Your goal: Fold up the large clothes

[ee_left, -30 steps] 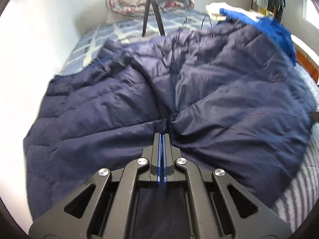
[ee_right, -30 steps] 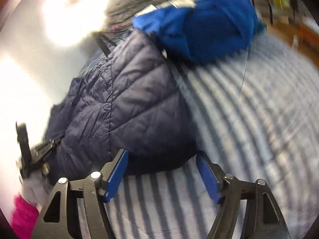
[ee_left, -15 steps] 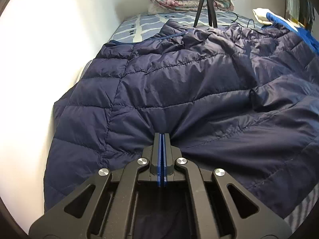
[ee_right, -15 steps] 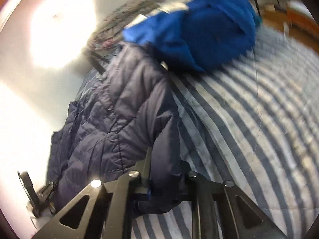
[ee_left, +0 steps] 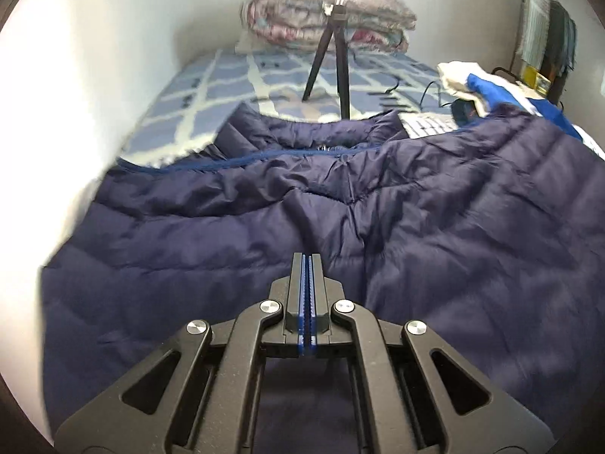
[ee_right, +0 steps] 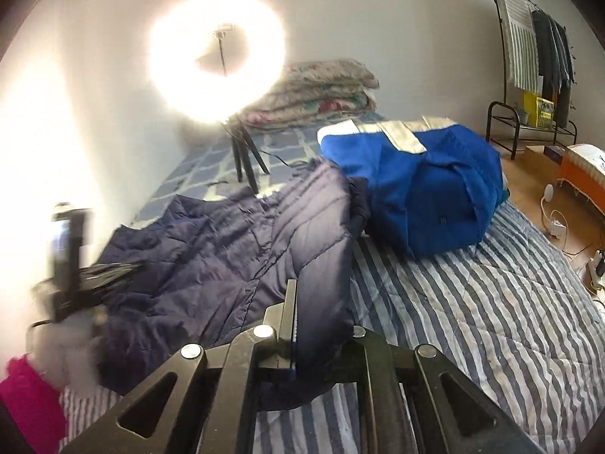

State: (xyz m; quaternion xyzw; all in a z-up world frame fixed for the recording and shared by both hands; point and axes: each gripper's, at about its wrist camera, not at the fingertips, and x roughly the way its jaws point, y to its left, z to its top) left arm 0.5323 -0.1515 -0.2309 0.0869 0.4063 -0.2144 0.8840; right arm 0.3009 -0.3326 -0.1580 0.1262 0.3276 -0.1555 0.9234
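Note:
A large navy quilted down jacket (ee_left: 378,219) lies spread across the bed and fills most of the left wrist view. My left gripper (ee_left: 306,265) is shut, pinching the jacket's near edge; the fabric hangs under its fingers. In the right wrist view the same jacket (ee_right: 211,249) lies at left on the striped bedcover (ee_right: 472,321). My right gripper (ee_right: 317,302) is shut on the jacket's right edge, with a fold draped over it that hides the right finger. The left gripper (ee_right: 68,261) shows blurred at the far left.
A blue garment with grey bands (ee_right: 416,189) lies bunched beyond the jacket. A ring light on a tripod (ee_right: 242,159) stands on the bed, with folded quilts (ee_right: 321,90) behind. White wall on the left. A clothes rack (ee_right: 529,56) and floor cables are at right.
My right gripper closed on the jacket's right edge and lifted it. My left gripper stayed shut on the jacket and both views tilted up toward the head of the bed.

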